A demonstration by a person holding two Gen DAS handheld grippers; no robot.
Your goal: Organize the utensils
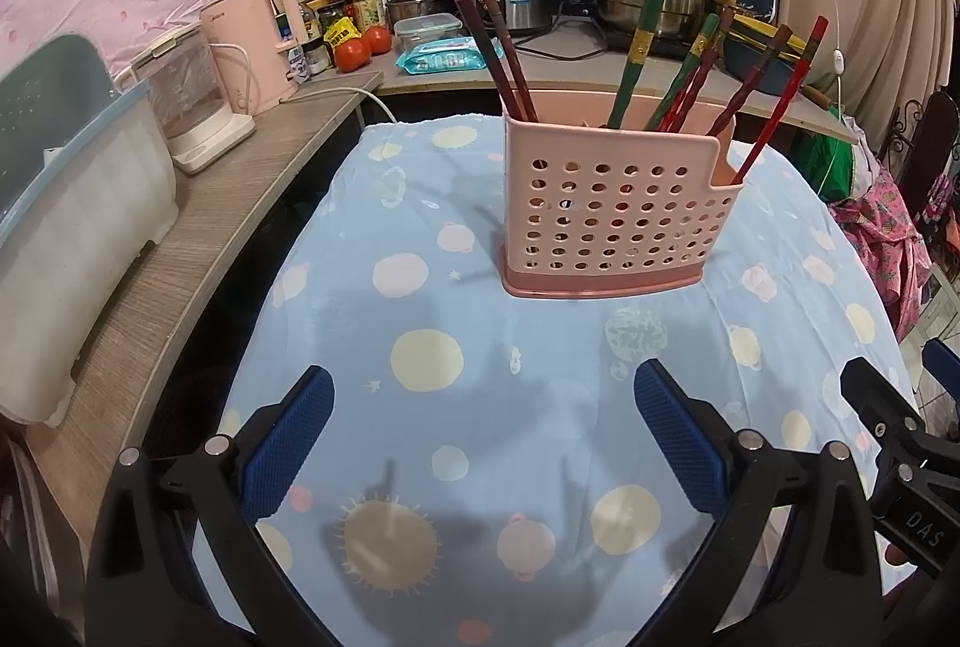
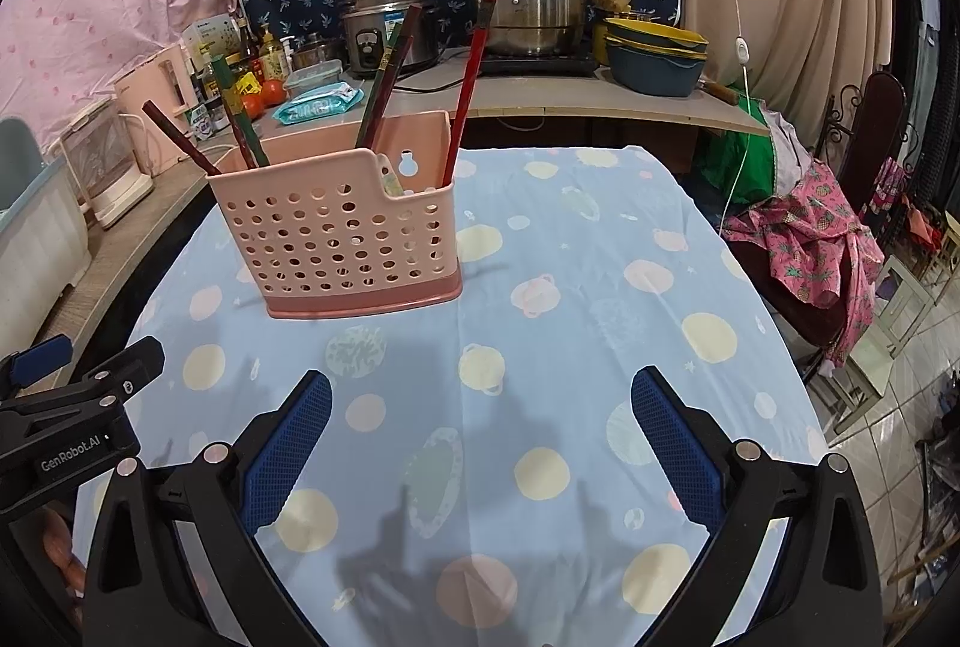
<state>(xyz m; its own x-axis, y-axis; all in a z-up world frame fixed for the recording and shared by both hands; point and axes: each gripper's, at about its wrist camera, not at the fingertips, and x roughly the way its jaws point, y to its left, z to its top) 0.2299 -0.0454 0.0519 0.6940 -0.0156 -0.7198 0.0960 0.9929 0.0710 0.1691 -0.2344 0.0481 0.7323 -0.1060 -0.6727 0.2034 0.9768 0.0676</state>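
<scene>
The pink holder [image 1: 606,221] stands upright on the blue cloth [image 1: 456,347], with all chopsticks [image 1: 510,53] in it, leaning up and outward. It is straight ahead of the left gripper [image 1: 483,443] and far-left of the right gripper [image 2: 480,443], so the left seems nearer. Both grippers are wide apart and hold nothing.

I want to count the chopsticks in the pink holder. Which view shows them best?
The left wrist view: the holder faces the camera almost square and the chopsticks fan out apart, though several on the right overlap. The right wrist view shows the holder at an angle, farther left, with its chopsticks bunched, some hiding others.
</scene>
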